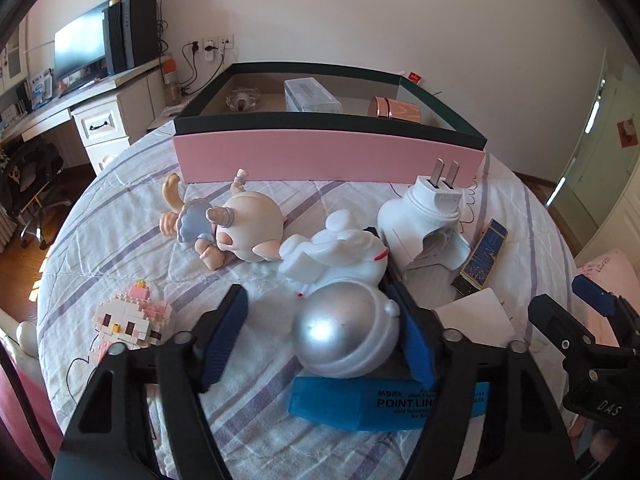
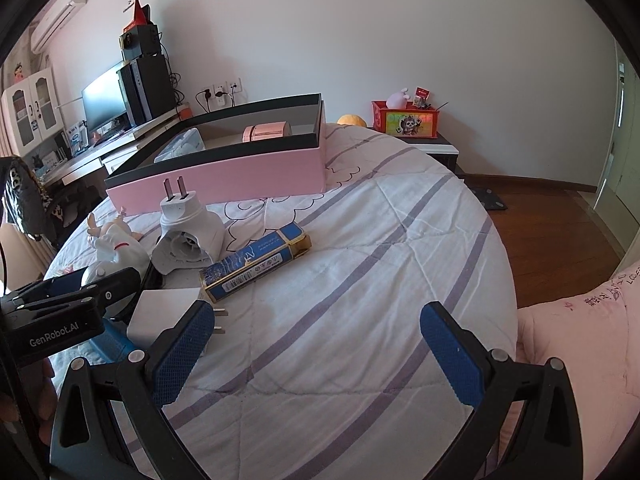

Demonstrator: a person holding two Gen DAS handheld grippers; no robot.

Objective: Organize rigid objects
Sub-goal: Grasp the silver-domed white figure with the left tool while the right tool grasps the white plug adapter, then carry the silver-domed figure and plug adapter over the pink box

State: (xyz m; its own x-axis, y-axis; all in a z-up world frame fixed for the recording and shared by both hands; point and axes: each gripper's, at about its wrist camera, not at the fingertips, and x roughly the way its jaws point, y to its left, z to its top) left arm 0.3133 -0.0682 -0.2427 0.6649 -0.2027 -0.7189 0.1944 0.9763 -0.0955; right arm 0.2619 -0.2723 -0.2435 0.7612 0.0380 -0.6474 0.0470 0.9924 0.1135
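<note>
My left gripper [image 1: 320,340] is open, its jaws on either side of the silver helmet of a white astronaut figure [image 1: 344,320] lying on the bed; the right pad touches it, the left pad stands apart. A pink box [image 1: 320,156] with a dark rim stands behind, holding a rose-gold jar [image 1: 396,109], a clear case [image 1: 310,96] and a small glass item. My right gripper [image 2: 316,348] is open and empty over bare bedsheet. The box [image 2: 224,176] and astronaut [image 2: 120,254] also show in the right wrist view.
On the bed lie a pale doll [image 1: 228,224], a block kitten [image 1: 128,320], a white plug adapter [image 1: 424,220], a blue-gold carton [image 2: 256,262], a white charger [image 2: 168,316] and a blue pen box [image 1: 384,404]. A desk with monitor stands left, a nightstand right.
</note>
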